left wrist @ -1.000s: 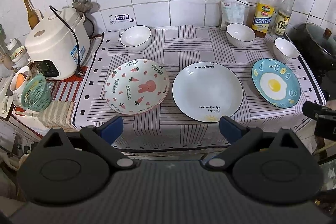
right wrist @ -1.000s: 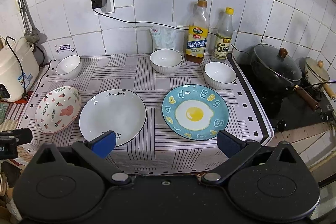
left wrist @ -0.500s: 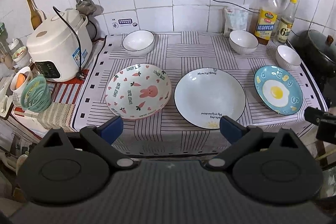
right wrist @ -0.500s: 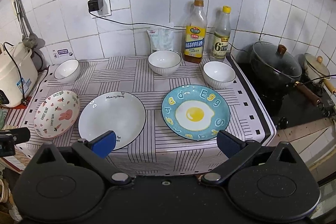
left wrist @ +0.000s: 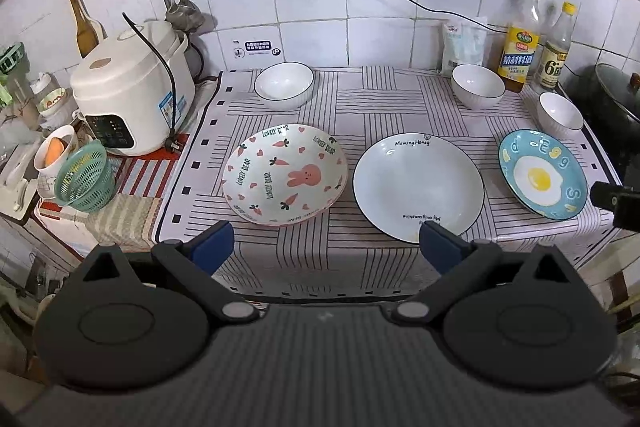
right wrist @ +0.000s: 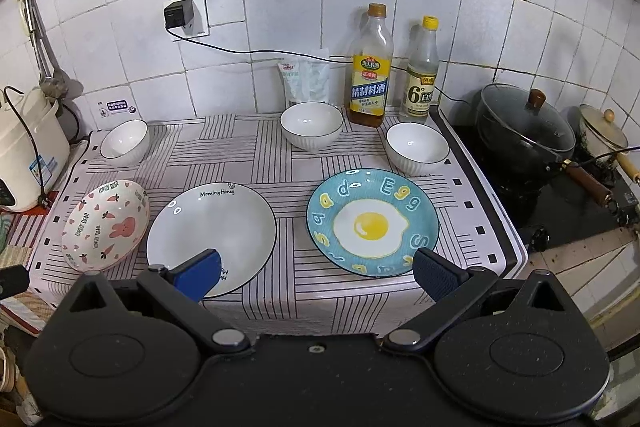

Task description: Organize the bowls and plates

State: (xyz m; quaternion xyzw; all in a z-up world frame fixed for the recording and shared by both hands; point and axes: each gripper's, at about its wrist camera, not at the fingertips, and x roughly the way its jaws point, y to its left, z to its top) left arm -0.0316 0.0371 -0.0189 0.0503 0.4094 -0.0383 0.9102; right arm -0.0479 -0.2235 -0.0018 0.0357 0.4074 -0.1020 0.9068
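Since a second ago both grippers have eased closer to the counter, so the dishes fill more of each view; no dish has shifted. The left gripper hangs before the counter edge with its blue fingers wide apart and nothing between them, facing the gap between the bunny plate and the white plate. The right gripper is likewise spread and holding nothing, hanging over the near edge between the white plate and the blue egg plate.

All three plates lie flat in a row on the striped cloth, apart from one another and bare of food. Behind them stand three white bowls, all empty: the left bowl, the middle bowl and the right bowl.

Further out, a rice cooker sits at the left with its lid down, beside a mug holding something orange and a tilted green basket. Two bottles stand at the wall, and a lidded black pot sits on the stove.
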